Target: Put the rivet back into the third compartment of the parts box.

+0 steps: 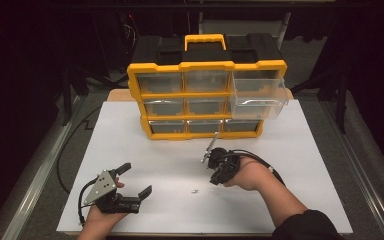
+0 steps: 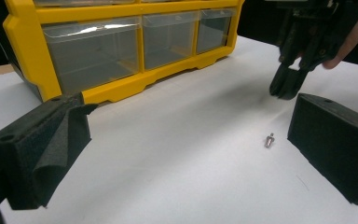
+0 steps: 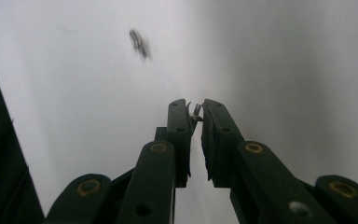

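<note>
Nearest the high camera, my left gripper (image 1: 132, 179) rests low on the white table (image 1: 280, 200), its 2 jaws spread wide apart and holding nothing. Through the left gripper view those black foam pads (image 2: 42, 149) frame the scene, and a small silver screw (image 2: 269, 139) lies loose on the table between them, closer to the pad at the right edge of that view. From above I see the same screw (image 1: 194, 191) on the bare white surface, between my 2 hands and apart from both.

My right gripper (image 1: 206, 158) sits further forward, tilted down toward the table, near the front of the yellow drawer organiser (image 1: 207, 95). In the right gripper view its jaws are nearly closed, pinching a tiny metal piece (image 3: 196, 112) at the tips; I take it for a second small screw, though it is too small to be sure. The loose screw (image 3: 140, 44) shows blurred further off on the table in that view.

The organiser stands upright at the far side of the table with 9 clear drawers in 3 rows. Its top right drawer (image 1: 258, 97) is pulled out toward me; the other 8 look pushed in.
</note>
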{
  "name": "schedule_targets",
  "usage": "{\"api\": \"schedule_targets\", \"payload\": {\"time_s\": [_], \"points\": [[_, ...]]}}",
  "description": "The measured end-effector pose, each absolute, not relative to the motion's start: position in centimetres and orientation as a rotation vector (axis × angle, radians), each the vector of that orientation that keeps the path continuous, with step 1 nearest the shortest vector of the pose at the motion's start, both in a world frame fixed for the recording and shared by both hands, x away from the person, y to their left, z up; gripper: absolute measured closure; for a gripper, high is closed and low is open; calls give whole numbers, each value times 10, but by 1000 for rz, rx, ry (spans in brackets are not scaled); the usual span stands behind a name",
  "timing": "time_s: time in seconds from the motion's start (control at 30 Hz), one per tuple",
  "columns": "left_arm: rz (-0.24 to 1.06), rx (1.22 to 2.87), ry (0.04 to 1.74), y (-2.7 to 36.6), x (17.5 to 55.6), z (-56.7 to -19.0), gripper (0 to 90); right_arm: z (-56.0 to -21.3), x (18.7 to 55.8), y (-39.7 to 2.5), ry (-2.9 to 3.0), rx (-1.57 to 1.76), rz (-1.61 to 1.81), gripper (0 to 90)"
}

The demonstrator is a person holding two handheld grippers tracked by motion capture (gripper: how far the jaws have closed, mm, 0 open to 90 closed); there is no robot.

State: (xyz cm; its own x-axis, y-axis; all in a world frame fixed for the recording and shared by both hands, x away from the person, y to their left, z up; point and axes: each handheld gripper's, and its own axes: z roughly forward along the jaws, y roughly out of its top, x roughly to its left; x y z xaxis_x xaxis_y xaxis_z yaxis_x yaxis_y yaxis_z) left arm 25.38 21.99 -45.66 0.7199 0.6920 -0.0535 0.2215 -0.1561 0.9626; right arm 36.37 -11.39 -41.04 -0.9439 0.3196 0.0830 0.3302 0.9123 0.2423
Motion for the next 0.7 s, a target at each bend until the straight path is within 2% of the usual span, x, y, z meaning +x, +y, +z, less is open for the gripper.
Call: {"api": "schedule_targets", "payload": {"time_s": [0.37, 0.7], "points": [[486, 1711, 728, 220, 252, -456, 3, -384, 362, -156, -2990, -533, -368, 829], [478, 1706, 730, 220, 254, -456, 3, -335, 360, -190, -2992, -545, -384, 838]]}}
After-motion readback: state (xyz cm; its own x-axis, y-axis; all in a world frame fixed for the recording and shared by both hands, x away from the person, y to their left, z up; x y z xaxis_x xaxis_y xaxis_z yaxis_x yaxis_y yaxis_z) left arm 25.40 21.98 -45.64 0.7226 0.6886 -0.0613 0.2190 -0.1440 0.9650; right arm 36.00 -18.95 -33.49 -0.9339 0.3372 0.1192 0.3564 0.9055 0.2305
